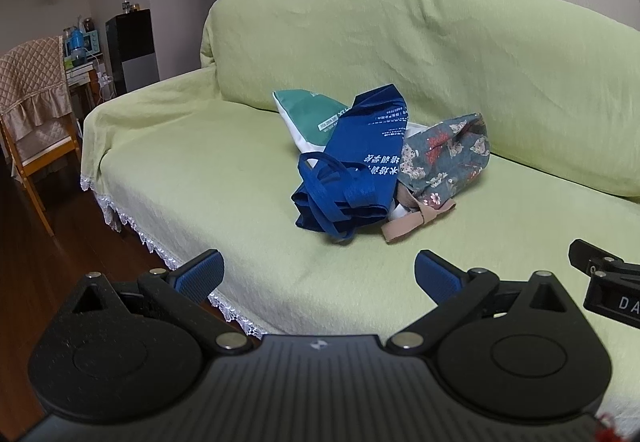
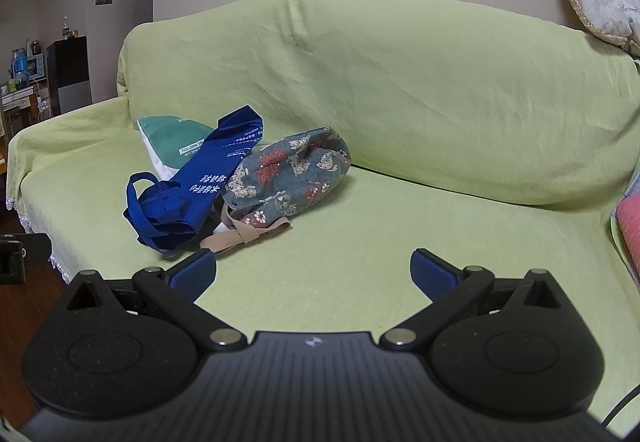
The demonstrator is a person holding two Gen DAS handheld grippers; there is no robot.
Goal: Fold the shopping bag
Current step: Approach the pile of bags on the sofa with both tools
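Your left gripper (image 1: 318, 274) and right gripper (image 2: 314, 270) both gape empty; the blue bag (image 1: 352, 166) lies lengthwise on the sofa (image 1: 200, 178), handles toward you, leaning on the floral bag (image 1: 448, 158).

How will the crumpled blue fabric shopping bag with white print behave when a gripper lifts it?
The blue fabric shopping bag is creased and slumped, so it is probably floppy and light. Its loose handle loops may dangle. It overlaps the floral cloth bag, which might drag along.
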